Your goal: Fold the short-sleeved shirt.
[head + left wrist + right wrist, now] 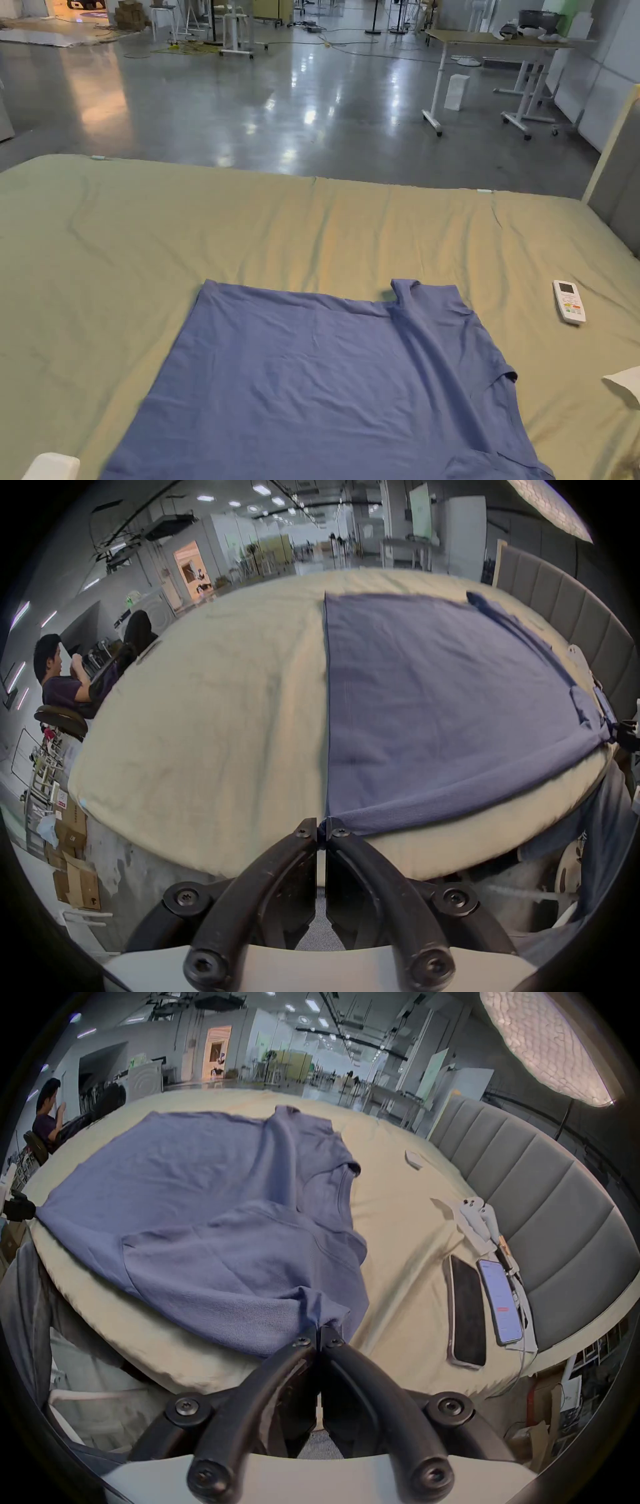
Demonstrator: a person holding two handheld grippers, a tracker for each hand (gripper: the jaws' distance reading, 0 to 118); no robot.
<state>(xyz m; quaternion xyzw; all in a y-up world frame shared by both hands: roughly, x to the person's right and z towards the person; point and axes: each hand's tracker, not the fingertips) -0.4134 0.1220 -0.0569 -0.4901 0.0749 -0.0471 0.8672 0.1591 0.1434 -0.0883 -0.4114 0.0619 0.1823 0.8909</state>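
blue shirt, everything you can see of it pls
The blue short-sleeved shirt looks like soft knit, one plain colour. It lies mostly flat with light wrinkles on the beige bed sheet, its near edge drawn over the side of the bed. One side is folded in, a sleeve lying on top by the neck opening. The left gripper and right gripper are each shut on a near corner, the edge between them taut.
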